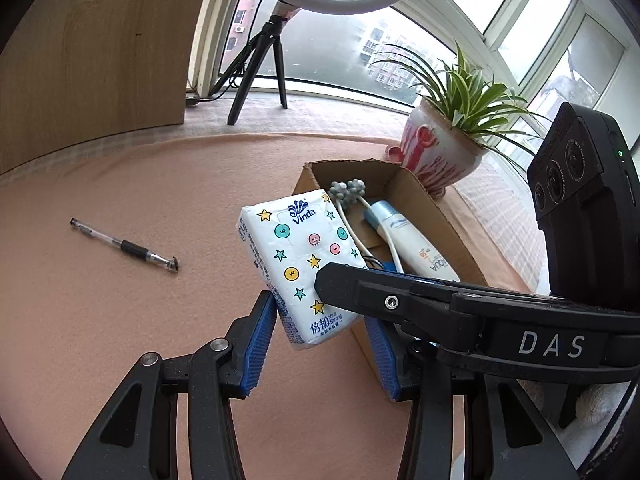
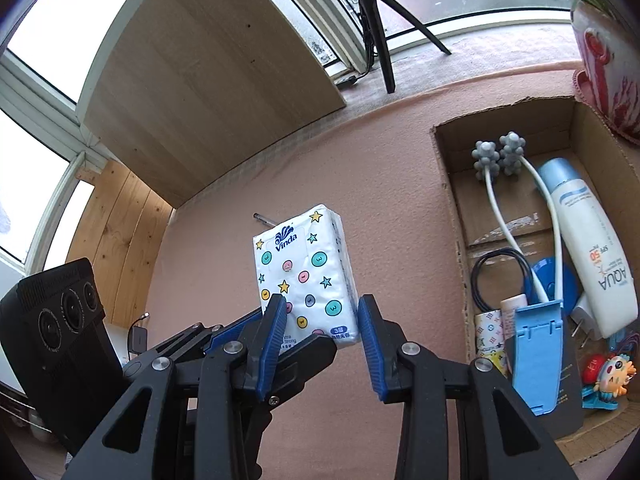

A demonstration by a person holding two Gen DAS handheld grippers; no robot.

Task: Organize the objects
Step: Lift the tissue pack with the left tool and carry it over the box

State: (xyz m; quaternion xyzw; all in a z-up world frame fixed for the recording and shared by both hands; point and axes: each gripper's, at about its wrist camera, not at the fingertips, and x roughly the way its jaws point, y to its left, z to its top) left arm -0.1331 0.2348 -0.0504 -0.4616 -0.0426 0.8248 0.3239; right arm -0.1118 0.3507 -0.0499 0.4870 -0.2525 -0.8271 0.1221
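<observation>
Both the left gripper (image 1: 320, 328) and right gripper (image 2: 322, 330) clamp the Vinda tissue pack (image 1: 298, 264) beside the cardboard box (image 1: 436, 216); uneven pulling could tear its wrapper.

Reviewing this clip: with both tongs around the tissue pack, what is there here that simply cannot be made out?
- Pen: in the right wrist view only its tip shows; the tissue pack hides the rest.
- Cardboard box: in the left wrist view the pack and the right tongs cover its near contents.
- Sunscreen bottle: small print too small to read.
- Potted plant: cut off by the right wrist view's edge.
- Left tongs: whether both pads press the pack is unclear.
</observation>
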